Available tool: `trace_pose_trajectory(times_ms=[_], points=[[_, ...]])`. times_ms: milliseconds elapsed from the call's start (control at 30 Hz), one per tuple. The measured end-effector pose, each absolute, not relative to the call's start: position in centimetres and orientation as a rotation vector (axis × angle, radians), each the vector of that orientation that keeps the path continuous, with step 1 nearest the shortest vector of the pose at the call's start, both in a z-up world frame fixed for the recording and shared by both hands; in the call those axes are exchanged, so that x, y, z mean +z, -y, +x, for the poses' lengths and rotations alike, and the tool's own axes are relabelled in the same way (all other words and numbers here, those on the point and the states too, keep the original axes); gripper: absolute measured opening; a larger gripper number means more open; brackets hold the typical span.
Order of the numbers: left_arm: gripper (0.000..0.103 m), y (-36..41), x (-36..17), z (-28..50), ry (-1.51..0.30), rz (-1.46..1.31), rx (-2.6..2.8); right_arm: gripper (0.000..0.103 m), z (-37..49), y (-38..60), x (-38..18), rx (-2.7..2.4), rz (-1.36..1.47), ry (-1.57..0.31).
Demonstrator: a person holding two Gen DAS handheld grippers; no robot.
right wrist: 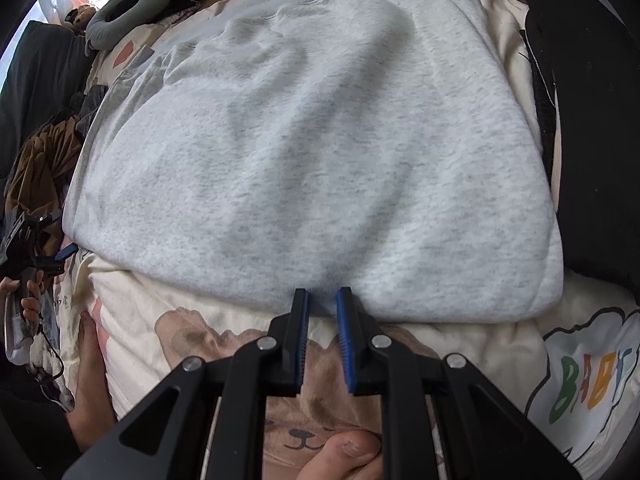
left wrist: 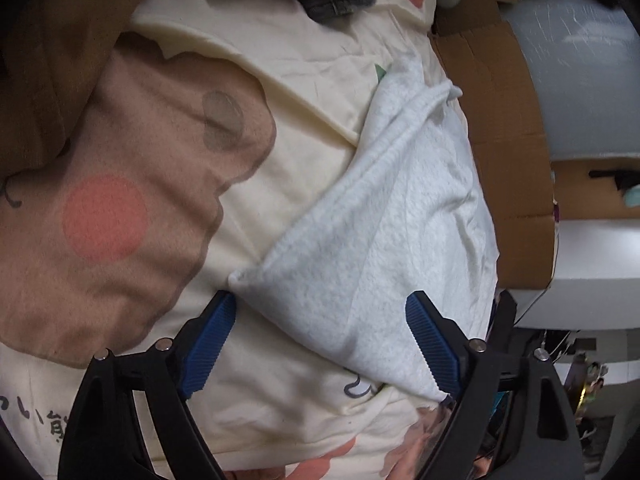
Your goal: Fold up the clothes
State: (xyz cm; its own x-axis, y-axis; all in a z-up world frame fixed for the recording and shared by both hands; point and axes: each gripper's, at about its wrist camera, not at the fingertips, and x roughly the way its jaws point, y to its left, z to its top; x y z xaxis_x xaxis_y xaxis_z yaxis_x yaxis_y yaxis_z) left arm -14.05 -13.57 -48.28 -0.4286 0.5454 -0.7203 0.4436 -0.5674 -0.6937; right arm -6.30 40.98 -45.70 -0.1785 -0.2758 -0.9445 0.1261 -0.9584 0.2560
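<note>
I see a cream bear-print bedsheet [right wrist: 192, 312] carrying a folded grey sweatshirt [right wrist: 312, 152] across its middle. My right gripper [right wrist: 322, 300] sits at the sweatshirt's near edge, jaws slightly parted, empty. My left gripper [left wrist: 320, 320] gapes wide over a sweatshirt corner [left wrist: 360, 248].

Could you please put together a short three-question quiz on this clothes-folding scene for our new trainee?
1. True or false: the left gripper is open around a corner of the grey sweatshirt.
2. Which animal is printed on the bedsheet?
A cat
B bear
C rabbit
3. Fill in: the right gripper points at the sweatshirt's near ____.

Key: 1 true; 2 B; 3 edge.
</note>
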Motion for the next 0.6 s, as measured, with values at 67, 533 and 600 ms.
trace_pose_trajectory(times_ms=[67, 533, 600], points=[[0.087, 14.0, -48.4, -13.9, 1.483, -1.605, 2.164, 0.013, -6.2, -41.3, -45.7, -2.227, 1.818, 0.193], [0.054, 16.4, -49.3, -12.8, 1.692, -1.488, 2.15, 0.013, -5.4, -43.3, -45.2, -2.234, 1.819, 0.261], [0.05, 16.5, -49.2, -12.8, 1.688, -1.484, 2.151, 0.013, -5.7, -42.7, -45.3, -2.233, 1.821, 0.257]])
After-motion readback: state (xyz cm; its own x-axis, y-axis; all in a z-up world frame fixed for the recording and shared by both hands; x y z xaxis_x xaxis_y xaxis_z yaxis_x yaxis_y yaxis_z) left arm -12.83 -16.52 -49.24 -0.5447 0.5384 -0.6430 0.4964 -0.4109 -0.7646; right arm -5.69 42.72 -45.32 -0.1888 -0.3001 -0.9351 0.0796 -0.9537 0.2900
